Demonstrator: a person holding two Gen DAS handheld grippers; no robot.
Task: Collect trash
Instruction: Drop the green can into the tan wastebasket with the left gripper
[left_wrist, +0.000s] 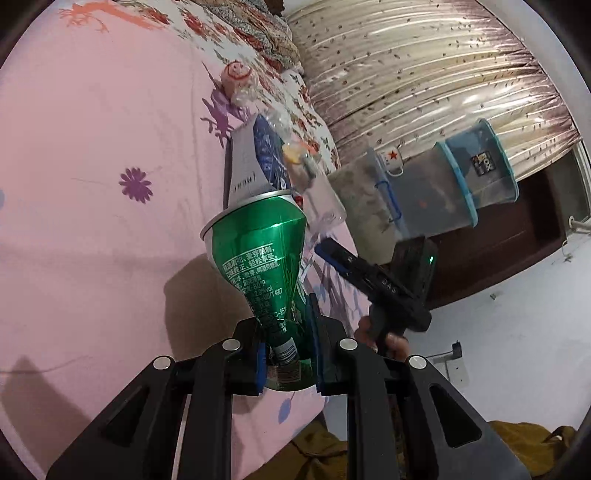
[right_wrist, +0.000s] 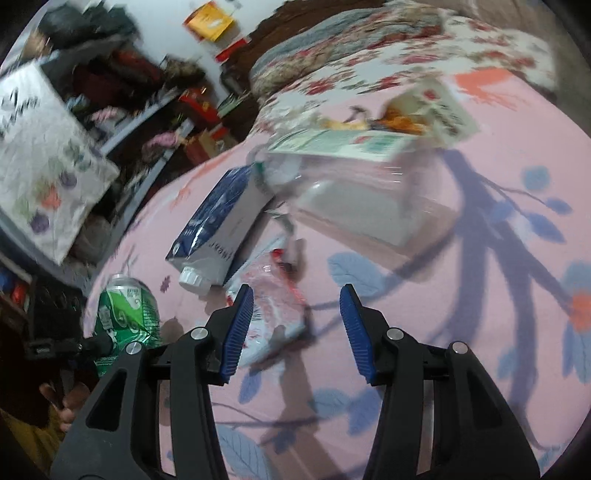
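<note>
The crushed green can (left_wrist: 258, 266) is pinched at its squashed end by the left gripper (left_wrist: 288, 354), its fingers narrow, held above the pink bed sheet (left_wrist: 92, 147). The right gripper (right_wrist: 295, 328) hangs with fingers apart and empty; a crumpled wrapper (right_wrist: 273, 314) lies beneath them, a blue-and-white carton (right_wrist: 218, 229) at eleven o'clock.

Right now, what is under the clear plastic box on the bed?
The clear plastic box lies on the pink bedsheet, which shows through its walls. A green-and-white carton rests on top. Motion blur hides whether anything small sits beneath it.
</note>
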